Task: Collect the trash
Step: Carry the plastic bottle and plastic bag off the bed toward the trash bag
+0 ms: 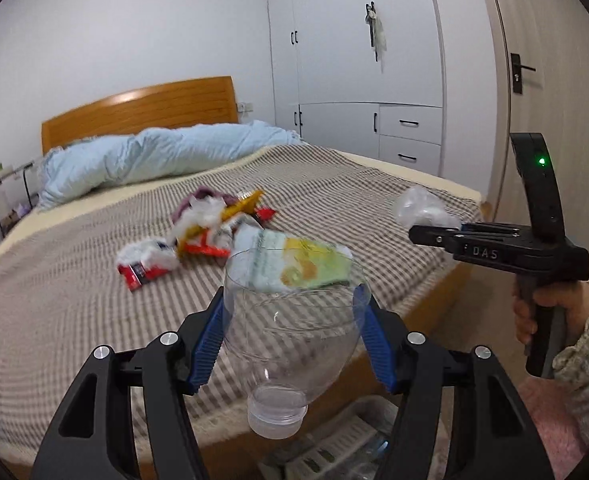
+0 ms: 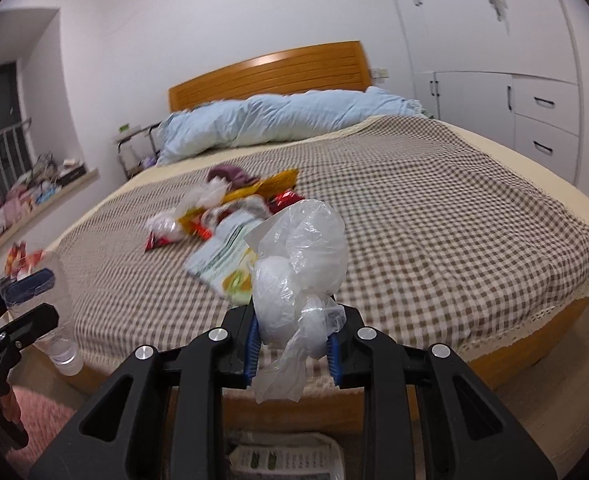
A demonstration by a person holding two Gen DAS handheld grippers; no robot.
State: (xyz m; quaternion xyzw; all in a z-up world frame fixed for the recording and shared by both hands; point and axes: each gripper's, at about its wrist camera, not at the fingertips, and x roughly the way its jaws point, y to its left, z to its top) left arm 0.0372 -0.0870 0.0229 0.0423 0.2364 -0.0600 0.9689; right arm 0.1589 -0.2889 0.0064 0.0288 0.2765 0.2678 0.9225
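Observation:
My left gripper [image 1: 294,316] is shut on a clear plastic bottle [image 1: 290,332], neck and cap hanging toward me over the bed's edge. My right gripper [image 2: 294,344] is shut on a crumpled clear plastic bag [image 2: 300,276] with something white in it. In the left wrist view that bag [image 1: 422,208] shows at the tip of the right gripper [image 1: 434,236], held by a hand at the right. In the right wrist view the bottle [image 2: 56,312] sits in the left gripper [image 2: 30,300] at the left edge. A heap of wrappers [image 1: 214,232] [image 2: 222,208] and a green-yellow packet [image 1: 302,266] [image 2: 226,260] lie on the bed.
The bed has a checked cover [image 2: 414,220], a pale blue duvet [image 1: 154,156] and a wooden headboard [image 2: 270,72]. White wardrobes [image 1: 358,60] stand at the right, a door [image 1: 546,80] beyond. A white slatted bin [image 2: 286,460] sits on the floor below the grippers. A cluttered window ledge [image 2: 34,196] is at the left.

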